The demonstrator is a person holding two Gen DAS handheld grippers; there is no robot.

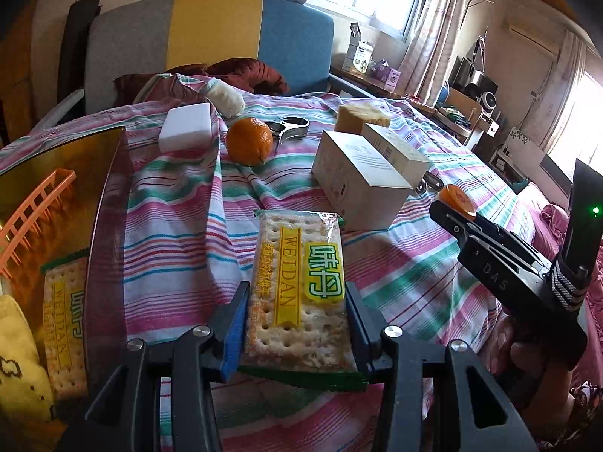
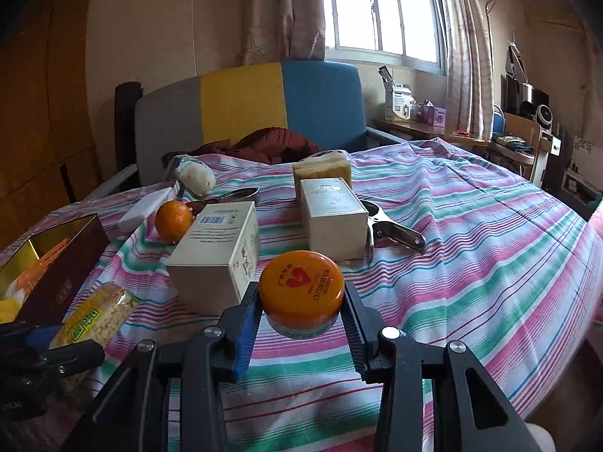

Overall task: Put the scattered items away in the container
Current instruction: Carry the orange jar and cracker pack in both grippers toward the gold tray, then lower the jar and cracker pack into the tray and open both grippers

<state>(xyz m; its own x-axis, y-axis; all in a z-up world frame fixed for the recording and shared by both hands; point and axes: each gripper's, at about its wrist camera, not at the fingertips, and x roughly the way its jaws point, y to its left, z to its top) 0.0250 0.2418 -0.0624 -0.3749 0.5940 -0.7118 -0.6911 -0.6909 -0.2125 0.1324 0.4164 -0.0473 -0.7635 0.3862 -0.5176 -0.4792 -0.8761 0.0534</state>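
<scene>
left gripper (image 1: 297, 324): closed on a cracker packet (image 1: 299, 293), jaws pressing its 2 long edges near the end closest to the camera; the far end rests on or just above the striped bedsheet (image 1: 169, 218). handling, as judged: light, crinkly slippery film over brittle crackers; a firm squeeze could snap them, so a gentle hold across the width is best.

right gripper (image 2: 301, 320): closed on a small round jar with an orange lid (image 2: 301, 286), held at its sides clear of the sheet. handling, as judged: rigid, smooth and round, so it may twist or slip; take it across the widest part, below the lid.

container (image 1: 109, 203): dark box with gold lining, at the left edge of the bed. inside: a peach plastic basket (image 1: 34, 207), a 2nd cracker packet (image 1: 64, 312), something yellow and soft (image 1: 19, 369).

still loose on the bed:
- 1 orange (image 1: 248, 141), firm, liable to roll
- 1 white block (image 1: 186, 128), material unclear
- 2 cream cartons (image 1: 358, 173), side by side, stiff, flat faces easy to grip
- 1 tan sponge-like block (image 1: 358, 116) behind the cartons
- 1 metal clip (image 2: 395, 231) beside the right carton
- 1 metal tool (image 1: 292, 128) behind the orange
- 1 pale soft bundle (image 1: 226, 96) further back
</scene>
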